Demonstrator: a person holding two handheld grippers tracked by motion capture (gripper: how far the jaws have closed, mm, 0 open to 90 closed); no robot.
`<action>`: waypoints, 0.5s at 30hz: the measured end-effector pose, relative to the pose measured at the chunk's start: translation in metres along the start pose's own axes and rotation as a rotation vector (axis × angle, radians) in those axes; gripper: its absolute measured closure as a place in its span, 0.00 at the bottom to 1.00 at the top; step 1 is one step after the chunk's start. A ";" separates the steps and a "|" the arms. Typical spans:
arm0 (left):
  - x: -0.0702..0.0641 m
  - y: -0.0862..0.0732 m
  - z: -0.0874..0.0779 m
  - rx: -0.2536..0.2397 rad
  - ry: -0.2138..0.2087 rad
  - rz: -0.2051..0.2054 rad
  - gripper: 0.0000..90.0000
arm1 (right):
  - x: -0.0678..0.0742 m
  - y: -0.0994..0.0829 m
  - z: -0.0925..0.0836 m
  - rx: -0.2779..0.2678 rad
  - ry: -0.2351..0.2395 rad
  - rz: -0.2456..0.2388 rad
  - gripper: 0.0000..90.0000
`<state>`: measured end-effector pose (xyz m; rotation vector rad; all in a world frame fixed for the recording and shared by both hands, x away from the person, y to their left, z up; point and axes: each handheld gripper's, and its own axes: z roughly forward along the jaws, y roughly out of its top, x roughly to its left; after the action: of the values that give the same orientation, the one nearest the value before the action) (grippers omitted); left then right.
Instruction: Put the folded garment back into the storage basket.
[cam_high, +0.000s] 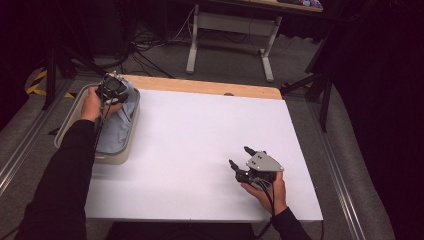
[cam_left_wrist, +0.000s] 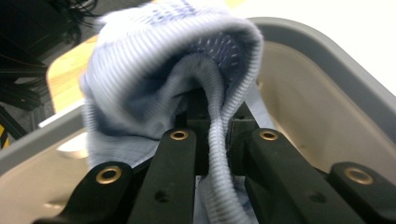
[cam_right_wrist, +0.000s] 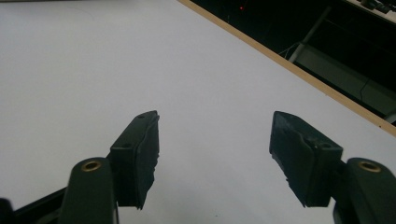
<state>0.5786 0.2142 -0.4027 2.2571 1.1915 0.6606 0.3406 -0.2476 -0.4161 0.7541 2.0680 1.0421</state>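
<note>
A pale blue ribbed knit garment (cam_left_wrist: 154, 65) lies in a grey bin (cam_high: 75, 117) at the table's left edge. My left gripper (cam_high: 114, 89) is down in the bin, and its jaws are shut on a fold of the knit cloth (cam_high: 120, 125); in the left gripper view the fabric bunches over and between the jaw tips (cam_left_wrist: 212, 121). My right gripper (cam_high: 240, 157) rests low over the white table top near the front right, jaws open with nothing between its fingers (cam_right_wrist: 140, 149).
The bin's grey rim (cam_left_wrist: 327, 60) curves around the cloth. A white sheet (cam_high: 200, 145) covers the table, with a wooden strip (cam_high: 210, 87) along the far edge. A desk frame (cam_high: 230, 30) and cables stand on the floor beyond.
</note>
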 end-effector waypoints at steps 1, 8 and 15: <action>-0.002 0.000 0.001 0.009 0.005 0.013 0.93 | 0.000 0.000 0.000 0.002 0.001 -0.002 0.37; -0.011 -0.003 0.010 0.089 -0.015 0.066 0.93 | 0.000 0.000 0.000 0.002 0.005 0.003 0.37; -0.013 -0.005 0.015 0.136 -0.042 0.083 0.93 | 0.000 0.000 0.001 0.005 0.009 0.001 0.36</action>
<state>0.5783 0.2025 -0.4201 2.4328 1.1597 0.5760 0.3412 -0.2475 -0.4164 0.7545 2.0791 1.0430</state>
